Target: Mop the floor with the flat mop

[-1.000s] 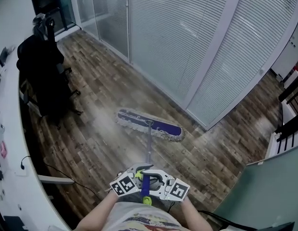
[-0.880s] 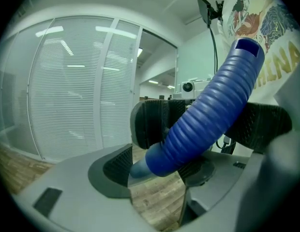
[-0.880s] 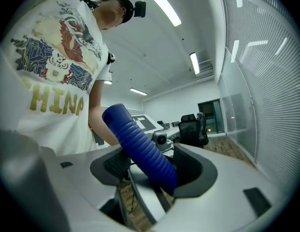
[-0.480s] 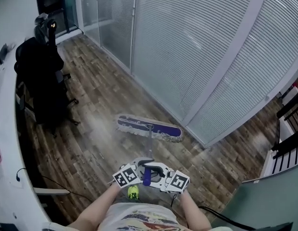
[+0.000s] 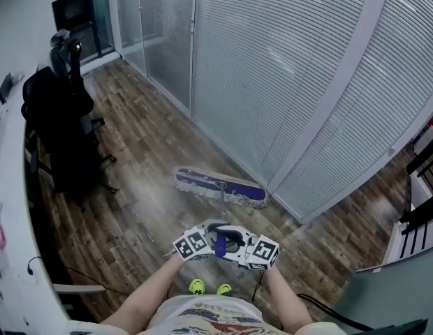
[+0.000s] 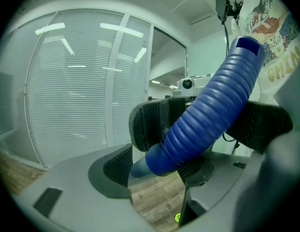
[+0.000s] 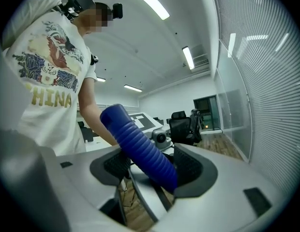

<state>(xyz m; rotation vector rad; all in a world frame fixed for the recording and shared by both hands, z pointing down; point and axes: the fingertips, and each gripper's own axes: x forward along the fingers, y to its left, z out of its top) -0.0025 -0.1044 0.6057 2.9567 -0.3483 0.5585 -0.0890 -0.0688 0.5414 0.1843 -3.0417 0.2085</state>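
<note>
- Left hand-held gripper [image 5: 208,241] and right hand-held gripper [image 5: 237,247] are side by side, low in front of the waist.
- Both pairs of jaws clamp the mop handle [image 5: 221,243].
- Bare forearms [image 5: 148,297] angle inward.

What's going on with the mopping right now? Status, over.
Left tongs and right tongs shut on the blue mop grip. Mop head flat on floor, beside the glass wall. Office chair off left, apart from it.

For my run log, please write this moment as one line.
left tool: shut on mop handle | right tool: shut on mop handle | mop head: flat on floor, near glass wall
</note>
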